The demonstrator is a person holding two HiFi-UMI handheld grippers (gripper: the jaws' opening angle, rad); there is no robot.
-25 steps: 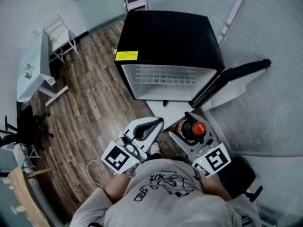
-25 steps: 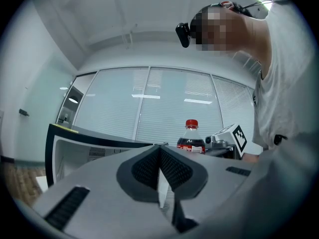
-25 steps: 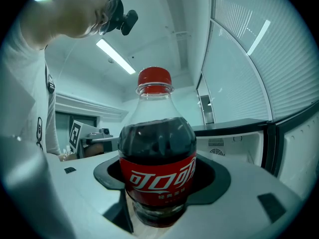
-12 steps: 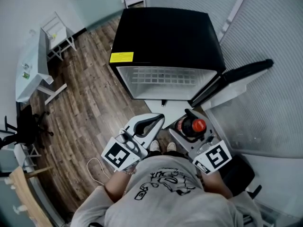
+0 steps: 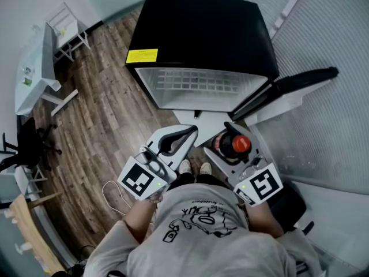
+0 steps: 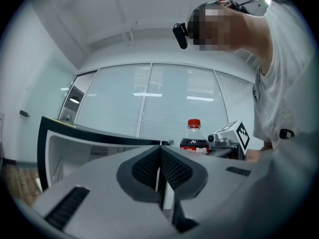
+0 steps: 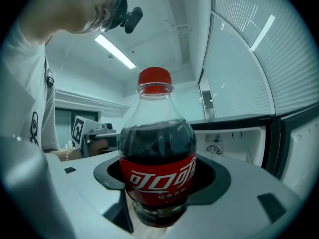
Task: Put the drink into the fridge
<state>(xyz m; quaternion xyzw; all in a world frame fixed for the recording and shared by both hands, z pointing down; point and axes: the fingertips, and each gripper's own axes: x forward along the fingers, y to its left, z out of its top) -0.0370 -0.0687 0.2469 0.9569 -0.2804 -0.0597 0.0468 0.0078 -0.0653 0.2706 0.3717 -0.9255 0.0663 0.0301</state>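
The drink is a cola bottle [image 7: 157, 169] with a red cap [image 5: 241, 143] and a red label. It stands upright between the jaws of my right gripper [image 5: 229, 135], which is shut on its body. My left gripper [image 5: 189, 133] is beside it on the left, its ribbed pads [image 6: 172, 169] closed together with nothing between them. Both point at the black fridge [image 5: 199, 33], whose white inside with a wire shelf [image 5: 196, 85] lies open just ahead. The left gripper view shows the bottle [image 6: 193, 139] off to its right.
The fridge door [image 5: 291, 88] stands swung out to the right, close to my right gripper. A glass wall with blinds [image 5: 334, 56] runs along the right. On the wood floor [image 5: 104, 120] at the left stand a small white table [image 5: 34, 82] and a white chair [image 5: 66, 30].
Both grippers, the right one carrying the bottle, have come a little nearer to the fridge's open front. The person's feet now show below the grippers.
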